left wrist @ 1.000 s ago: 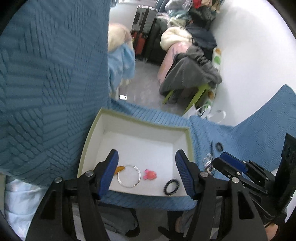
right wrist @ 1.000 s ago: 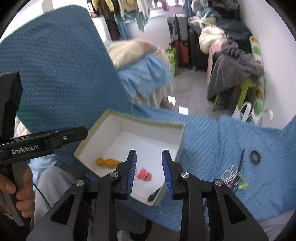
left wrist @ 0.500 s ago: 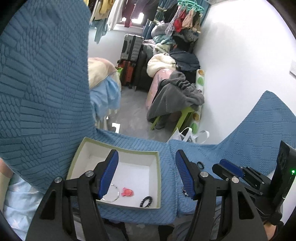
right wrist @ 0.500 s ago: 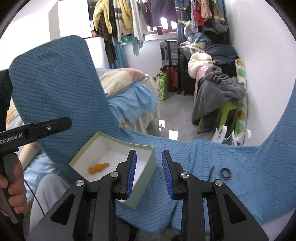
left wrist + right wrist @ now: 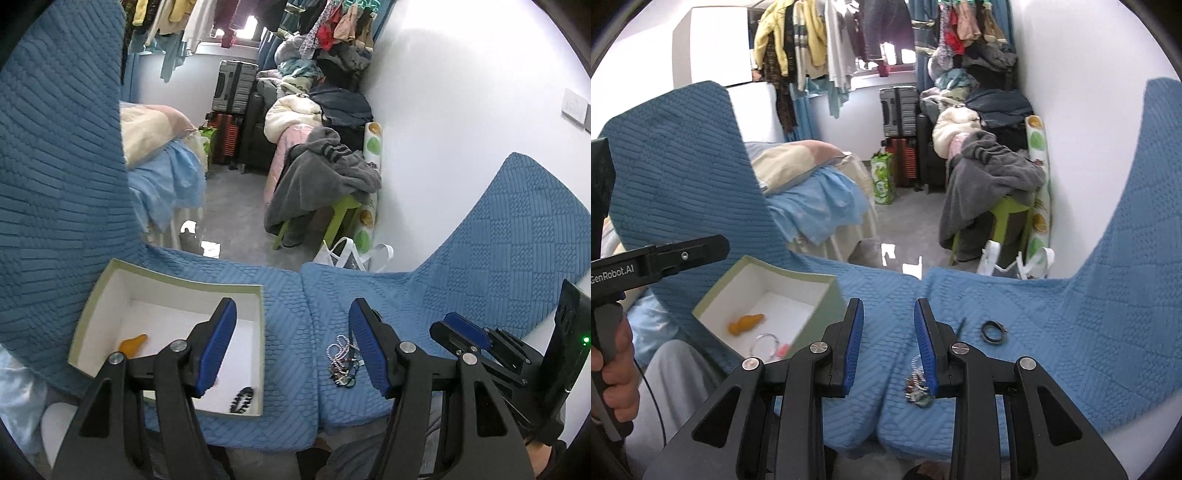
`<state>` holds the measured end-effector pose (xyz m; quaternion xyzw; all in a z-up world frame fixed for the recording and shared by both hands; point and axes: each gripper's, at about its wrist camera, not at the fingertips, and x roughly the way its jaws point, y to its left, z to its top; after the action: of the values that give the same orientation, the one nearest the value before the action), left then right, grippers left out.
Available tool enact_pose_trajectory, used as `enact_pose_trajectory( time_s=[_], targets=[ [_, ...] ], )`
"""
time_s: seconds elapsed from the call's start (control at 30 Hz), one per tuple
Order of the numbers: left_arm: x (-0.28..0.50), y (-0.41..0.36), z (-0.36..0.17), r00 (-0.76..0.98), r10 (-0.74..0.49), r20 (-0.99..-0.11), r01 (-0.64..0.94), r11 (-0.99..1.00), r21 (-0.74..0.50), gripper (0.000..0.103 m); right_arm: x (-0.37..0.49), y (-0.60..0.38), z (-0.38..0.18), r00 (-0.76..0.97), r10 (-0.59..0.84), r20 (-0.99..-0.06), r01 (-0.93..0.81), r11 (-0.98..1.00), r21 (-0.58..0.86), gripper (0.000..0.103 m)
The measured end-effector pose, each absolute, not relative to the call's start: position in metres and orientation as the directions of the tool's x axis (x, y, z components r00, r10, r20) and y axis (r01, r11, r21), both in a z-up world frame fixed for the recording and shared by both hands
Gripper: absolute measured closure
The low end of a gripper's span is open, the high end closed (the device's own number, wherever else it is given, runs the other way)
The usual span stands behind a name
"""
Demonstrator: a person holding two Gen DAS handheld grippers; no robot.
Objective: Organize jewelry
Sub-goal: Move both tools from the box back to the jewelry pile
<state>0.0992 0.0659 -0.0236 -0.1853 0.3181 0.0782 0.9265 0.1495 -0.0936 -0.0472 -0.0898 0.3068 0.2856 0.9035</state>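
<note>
One box, lower left: one orange piece, one ring, one black bracelet. Left gripper wide; right gripper narrow, empty.

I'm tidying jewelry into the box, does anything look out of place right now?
Yes. A tangled beaded pile and a dark ring lie loose on the blue cover, outside the box. The orange piece, bangle and black bracelet are already inside. Both tools are empty.

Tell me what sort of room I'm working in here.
Likely a cluttered bedroom: a bed with pillow, clothes hanging at the window, stacked suitcases by the wall.
</note>
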Motion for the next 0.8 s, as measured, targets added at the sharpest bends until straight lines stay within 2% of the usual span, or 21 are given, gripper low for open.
enact_pose_trajectory(
  time_s=[0.33,0.53,0.8],
  targets=[
    [0.126,0.023,-0.060,0.762,-0.032,-0.647,-0.221,0.926,-0.305,0.039,0.172,-0.146,-0.079,0.688,0.395,-0.609,-0.499,0.867,0.000,0.076],
    [0.153,-0.004,-0.098,0.688,-0.113,-0.717,-0.169,0.936,-0.310,0.039,0.193,-0.176,-0.106,0.698,0.343,-0.629,-0.427,0.904,0.018,0.076],
    [0.181,-0.027,-0.137,0.651,-0.186,-0.736,-0.120,0.932,-0.342,0.039,0.228,-0.188,-0.134,0.645,0.369,-0.669,-0.426,0.901,0.085,0.076]
  ],
)
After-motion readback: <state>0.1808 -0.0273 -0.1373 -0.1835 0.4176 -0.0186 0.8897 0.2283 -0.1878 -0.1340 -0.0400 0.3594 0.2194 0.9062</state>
